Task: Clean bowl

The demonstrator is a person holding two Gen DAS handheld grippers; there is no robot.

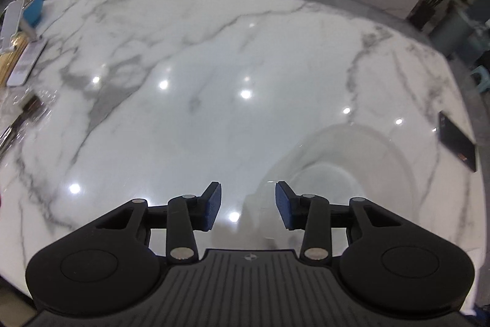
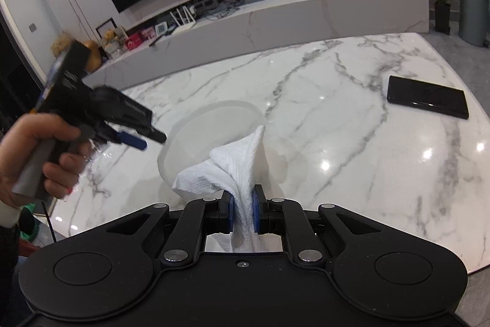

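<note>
A translucent white bowl (image 2: 214,124) stands on the marble table (image 2: 337,88). My right gripper (image 2: 243,212) is shut on a white paper towel (image 2: 232,164), whose bunched upper end rises against the bowl's near rim. In the right wrist view a hand holds my left gripper (image 2: 150,141) just left of the bowl, its tips close to the left rim. In the left wrist view that gripper (image 1: 248,204) is open with blue pads (image 1: 283,204), and the blurred bowl (image 1: 352,149) lies just right of it. A hazy edge of the bowl shows between the fingers, with neither pad pressing on it.
A flat black box (image 2: 427,101) lies near the table's right edge, also the black box (image 1: 457,143) in the left wrist view. A blue pot (image 1: 32,8) and packets crowd the far left. A long marble bench (image 2: 275,17), a plant and a grey bin (image 2: 473,17) stand beyond.
</note>
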